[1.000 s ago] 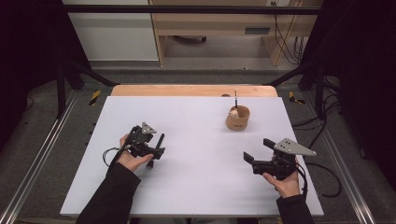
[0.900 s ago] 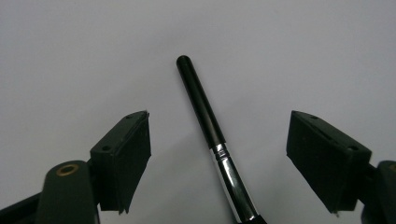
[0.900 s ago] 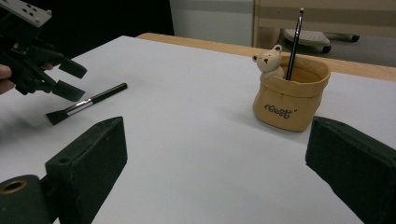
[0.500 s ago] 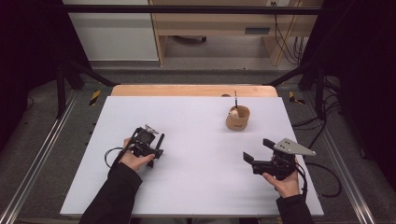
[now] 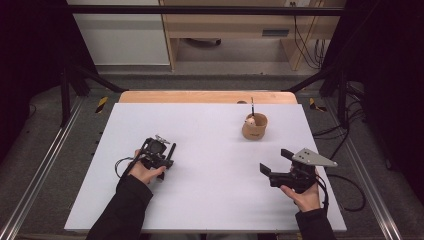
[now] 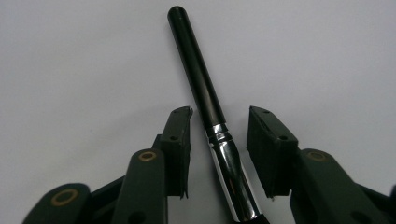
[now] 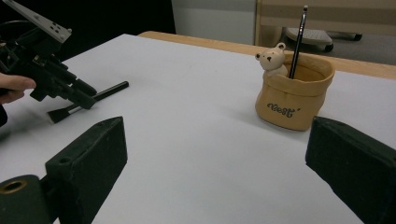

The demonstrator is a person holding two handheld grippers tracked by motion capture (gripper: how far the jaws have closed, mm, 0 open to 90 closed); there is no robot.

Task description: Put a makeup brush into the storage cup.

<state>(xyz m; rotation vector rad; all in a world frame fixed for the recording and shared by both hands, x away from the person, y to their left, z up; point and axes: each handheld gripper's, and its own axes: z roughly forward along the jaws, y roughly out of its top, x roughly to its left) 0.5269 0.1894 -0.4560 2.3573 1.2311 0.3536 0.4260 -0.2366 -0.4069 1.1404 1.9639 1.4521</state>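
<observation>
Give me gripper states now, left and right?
Left gripper: open, jaws have just been closing around the brush, pads not touching it yet.
Right gripper: open, holding nothing.

A tan holder (image 5: 254, 127) with a bear figure (image 7: 272, 59) stands on the white bench (image 5: 210, 200) — a thin dark stick (image 7: 297, 39) upright inside it.

Past my right hand-held gripper (image 7: 215, 172), jaws wide apart, I see the tan bear pot (image 7: 293, 95) on the white bench (image 7: 187, 126), and the left hand-held gripper (image 7: 86, 99) over a brush (image 7: 100, 95).
</observation>
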